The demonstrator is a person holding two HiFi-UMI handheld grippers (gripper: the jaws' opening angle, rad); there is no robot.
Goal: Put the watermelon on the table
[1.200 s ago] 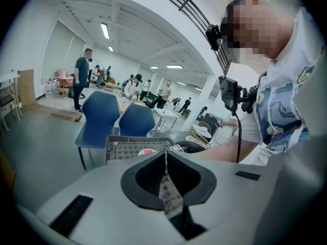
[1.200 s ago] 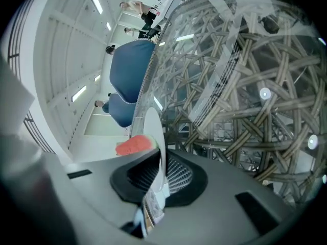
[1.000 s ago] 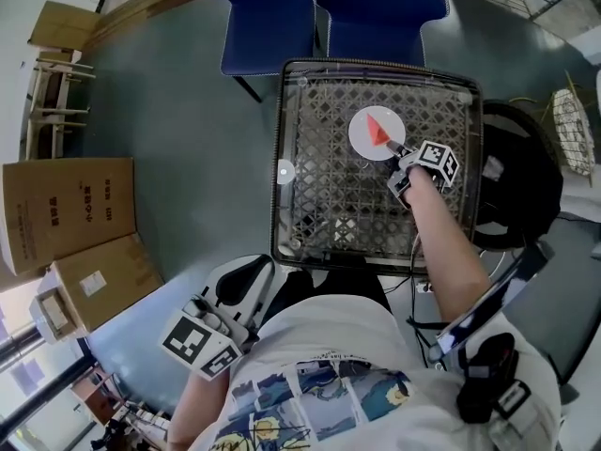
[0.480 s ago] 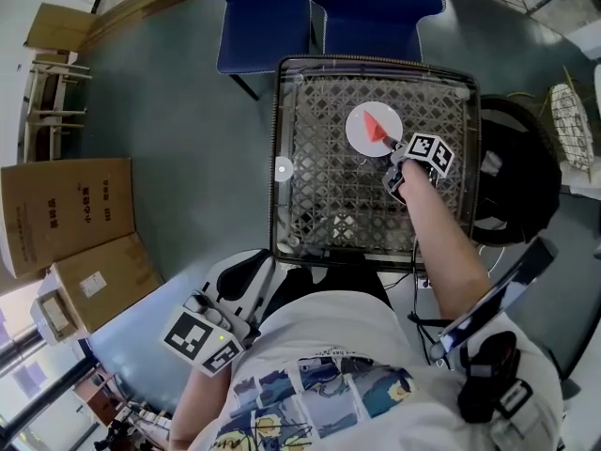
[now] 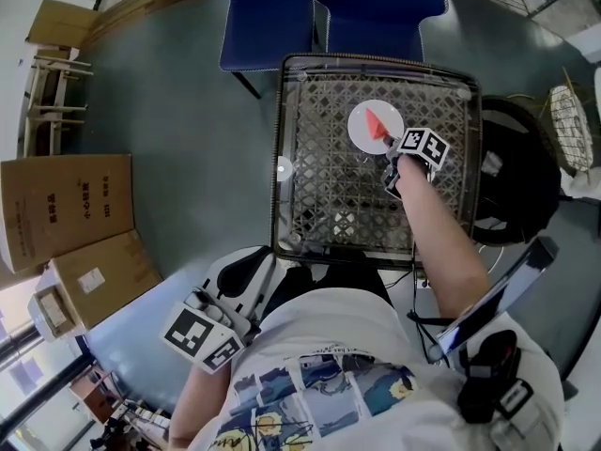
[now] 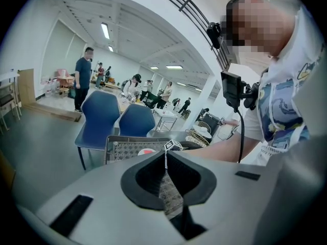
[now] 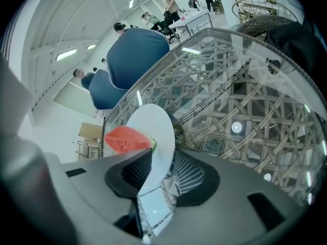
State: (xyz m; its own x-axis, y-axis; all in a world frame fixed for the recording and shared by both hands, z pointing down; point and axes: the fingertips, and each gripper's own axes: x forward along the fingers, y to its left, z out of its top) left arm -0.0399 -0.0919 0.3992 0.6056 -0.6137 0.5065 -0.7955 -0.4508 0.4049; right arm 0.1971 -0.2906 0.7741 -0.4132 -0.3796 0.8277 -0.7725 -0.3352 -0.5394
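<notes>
Jaws of right tool (image 5: 391, 146), just opened wide, flank plate (image 5: 362, 135) rim.

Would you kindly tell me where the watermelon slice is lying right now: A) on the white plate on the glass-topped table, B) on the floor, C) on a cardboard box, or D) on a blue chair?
A: the head view shows the red watermelon slice lying on the white plate, which sits on the table.

One watermelon (image 5: 377, 125), one plate (image 5: 361, 134), two chairs (image 5: 268, 17)
</notes>
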